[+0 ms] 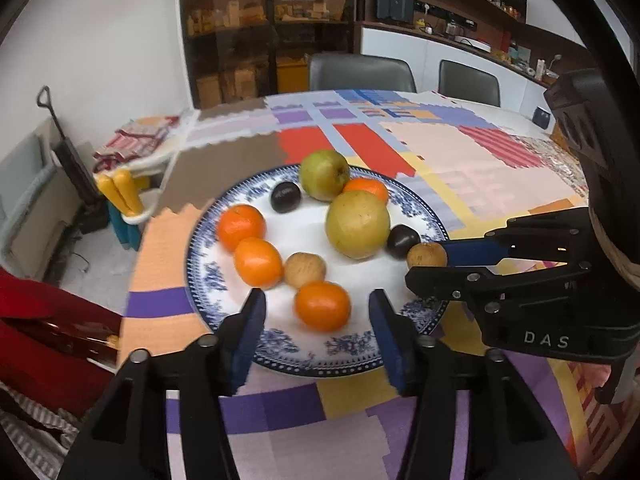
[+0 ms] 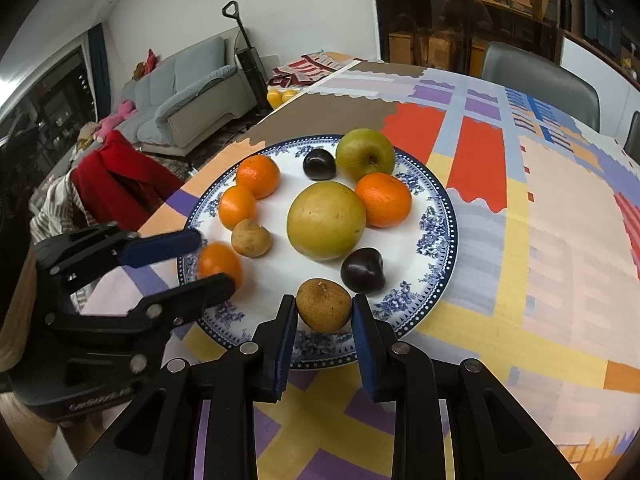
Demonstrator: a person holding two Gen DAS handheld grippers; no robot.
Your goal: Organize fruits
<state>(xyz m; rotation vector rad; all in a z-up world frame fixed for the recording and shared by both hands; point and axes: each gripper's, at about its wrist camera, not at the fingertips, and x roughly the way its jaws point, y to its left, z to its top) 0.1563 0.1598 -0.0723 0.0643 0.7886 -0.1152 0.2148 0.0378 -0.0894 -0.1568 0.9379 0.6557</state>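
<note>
- Plate point(image 2: 436, 216): blue-rimmed, on the patterned tablecloth point(image 2: 540, 240); it holds four oranges, two green apples, two dark plums and two small brown fruits.
- Right gripper point(image 2: 325, 322): jaws pinching a small brown fruit point(image 2: 324, 304) at the plate's near rim, both pads against its sides.
- Left gripper point(image 1: 318, 312): jaws spread, straddling an orange point(image 1: 322, 306) at the near left of the plate; pads clear of the skin on both sides.
- Judgement: the step appears to be setting fruit down on the plate.
- Advice: part the right jaws only once the brown fruit rests on the plate, clear of the dark plum point(image 2: 363, 271) just beyond; withdraw the left straight back so the orange does not roll.
</note>
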